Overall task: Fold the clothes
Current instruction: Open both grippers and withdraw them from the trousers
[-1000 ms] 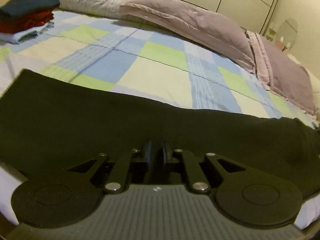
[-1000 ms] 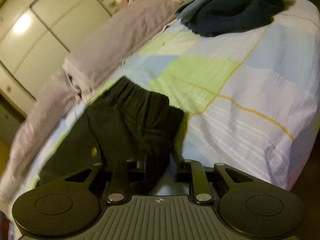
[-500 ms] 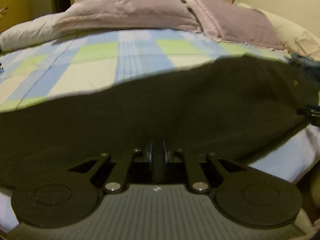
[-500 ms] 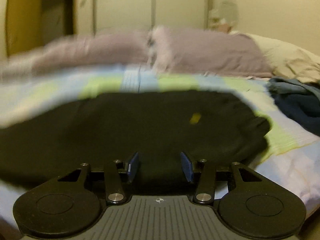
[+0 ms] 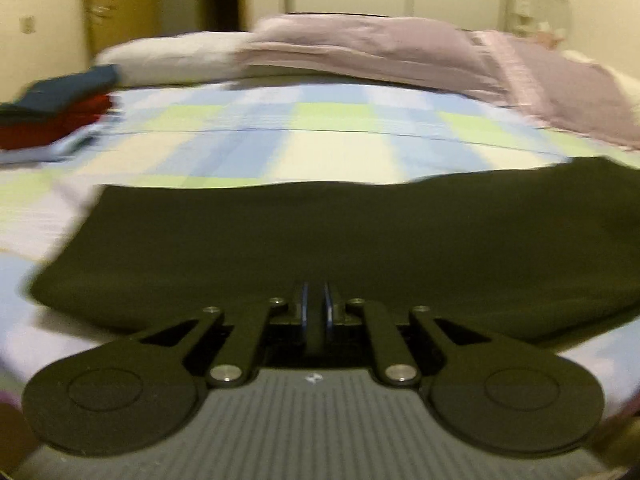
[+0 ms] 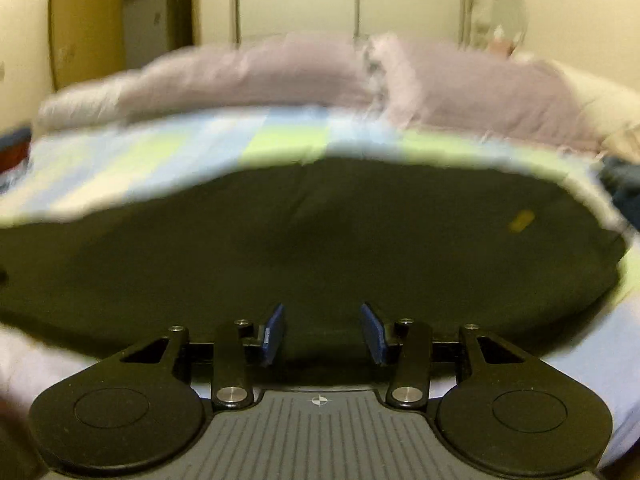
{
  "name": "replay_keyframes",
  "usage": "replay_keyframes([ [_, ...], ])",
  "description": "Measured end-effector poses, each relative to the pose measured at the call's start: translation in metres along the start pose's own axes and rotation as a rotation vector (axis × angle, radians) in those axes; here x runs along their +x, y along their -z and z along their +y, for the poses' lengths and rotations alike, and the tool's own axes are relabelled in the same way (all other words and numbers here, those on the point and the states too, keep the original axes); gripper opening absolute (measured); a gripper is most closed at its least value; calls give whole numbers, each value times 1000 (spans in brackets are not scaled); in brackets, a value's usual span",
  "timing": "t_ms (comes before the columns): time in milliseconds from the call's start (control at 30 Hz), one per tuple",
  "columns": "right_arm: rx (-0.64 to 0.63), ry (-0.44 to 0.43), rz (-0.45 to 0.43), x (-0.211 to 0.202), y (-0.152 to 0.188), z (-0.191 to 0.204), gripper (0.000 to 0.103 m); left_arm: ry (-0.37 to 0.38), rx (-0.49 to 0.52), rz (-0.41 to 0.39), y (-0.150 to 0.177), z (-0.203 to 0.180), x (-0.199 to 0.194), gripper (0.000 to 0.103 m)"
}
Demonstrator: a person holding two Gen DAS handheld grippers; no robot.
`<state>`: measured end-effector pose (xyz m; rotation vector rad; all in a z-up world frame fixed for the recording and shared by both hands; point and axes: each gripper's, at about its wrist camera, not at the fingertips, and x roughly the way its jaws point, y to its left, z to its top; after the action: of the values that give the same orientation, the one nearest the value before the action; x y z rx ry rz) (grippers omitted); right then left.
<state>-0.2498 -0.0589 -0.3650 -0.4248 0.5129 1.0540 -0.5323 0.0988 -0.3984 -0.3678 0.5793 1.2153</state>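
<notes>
A black garment (image 5: 340, 240) lies spread flat across the checked bedspread (image 5: 320, 148), along the near side of the bed. My left gripper (image 5: 315, 308) is at its near edge, jaws closing, with a dark strip of the fabric pinched between the blue pads. In the right wrist view the same black garment (image 6: 300, 232) fills the middle, a small yellow tag (image 6: 520, 220) near its right end. My right gripper (image 6: 323, 332) stands open at the near hem. Its blue pads are well apart, with cloth lying below the gap but not pressed.
A stack of folded clothes (image 5: 52, 116), dark blue on red, sits at the bed's far left. Lilac pillows (image 5: 360, 48) and a white one line the head of the bed. A heap of dark blue clothes (image 6: 624, 188) lies at the right edge.
My right gripper let go of the bunched waistband, rolled level and opened, then slid left along the garment. The garment now lies flat. My left gripper swung sideways, still pinching the edge.
</notes>
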Motion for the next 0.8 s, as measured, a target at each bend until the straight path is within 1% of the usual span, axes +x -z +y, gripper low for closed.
replay_keyframes([
  [67, -33, 18, 13, -4, -1, 14, 47, -68, -44, -5, 3, 40, -1, 6],
  [100, -49, 26, 18, -6, -2, 21, 47, -97, -67, -12, 5, 60, -1, 4],
  [167, -10, -5, 26, -8, -10, 19, 47, -132, -98, -25, 3, 88, -1, 3],
  [233, 38, -44, 16, -8, -19, 15, 47, -142, -127, -36, -2, 107, 0, 3],
  [300, 47, -53, -16, -9, -22, 21, 47, -143, -156, -35, -7, 108, -4, 2],
  [333, 43, -54, -31, -10, -24, 25, 47, -138, -157, -40, -9, 103, -9, 3],
  [400, 21, -70, 17, -1, -21, 33, 47, -120, -139, -19, -7, 87, -18, 5],
  [433, 10, -79, 45, 4, -19, 37, 47, -119, -136, 5, -7, 78, -22, 5],
  [500, 29, -71, 43, 4, -15, 40, 47, -125, -138, 62, -9, 60, -27, 6],
  [567, 71, -87, 51, -3, -22, 37, 47, -97, -117, 104, -13, 43, -36, 7],
  [600, 105, -104, 48, -7, -25, 34, 47, -79, -113, 112, -16, 35, -43, 11],
  [667, 159, -130, 45, -14, -29, 29, 47, -64, -100, 113, -19, 19, -54, 14],
  [800, 192, -106, 92, -28, -25, 24, 47, -65, -42, 118, -17, -11, -75, 22],
])
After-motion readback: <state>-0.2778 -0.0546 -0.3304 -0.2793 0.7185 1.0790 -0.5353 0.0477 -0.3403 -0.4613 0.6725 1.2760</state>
